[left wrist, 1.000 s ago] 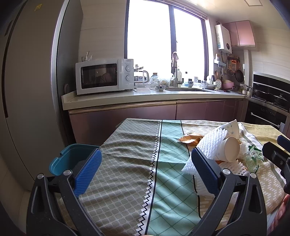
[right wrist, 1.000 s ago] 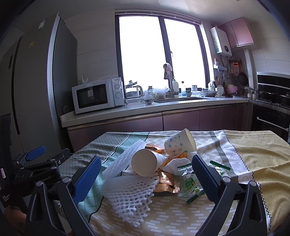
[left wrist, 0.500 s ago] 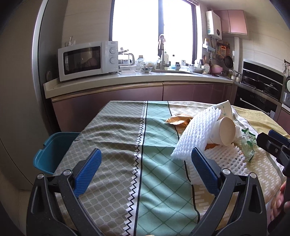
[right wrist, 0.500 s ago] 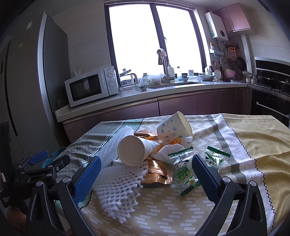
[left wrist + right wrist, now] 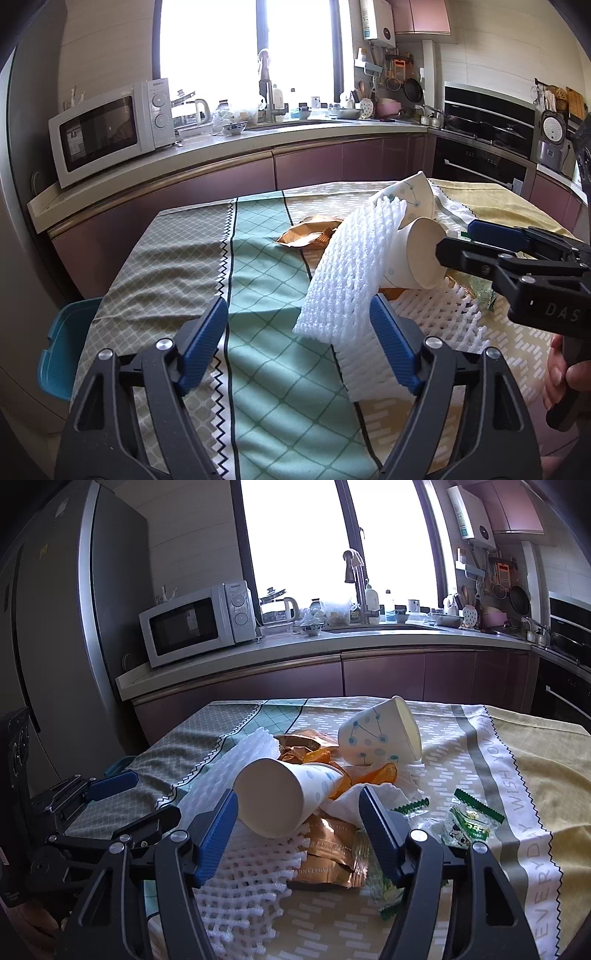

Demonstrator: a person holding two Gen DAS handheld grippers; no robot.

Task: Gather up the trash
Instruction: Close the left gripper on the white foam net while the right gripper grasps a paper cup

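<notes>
A heap of trash lies on the clothed table [image 5: 258, 295]. It holds a white foam net [image 5: 351, 266], a tipped paper cup [image 5: 421, 254], a second dotted cup [image 5: 410, 199] and a gold wrapper [image 5: 306, 236]. My left gripper [image 5: 295, 332] hovers over the cloth just left of the heap. Its jaws are closing, and the net's lower corner reaches in by the right finger without being pressed. My right gripper [image 5: 295, 823] faces the tipped cup [image 5: 280, 794], which sits between its closing jaws, pads not touching it. Green candy wrappers [image 5: 469, 823] lie to the right.
A teal bin [image 5: 62, 350] stands on the floor off the table's left edge. Behind the table runs a counter with a microwave [image 5: 110, 129] and a sink. A fridge [image 5: 74, 627] stands at the left. The other gripper [image 5: 147, 797] shows at the left of the right wrist view.
Both grippers have come forward and down toward the trash heap, which now looks larger. Both pairs of jaws have narrowed. The left view has swung to the right.
</notes>
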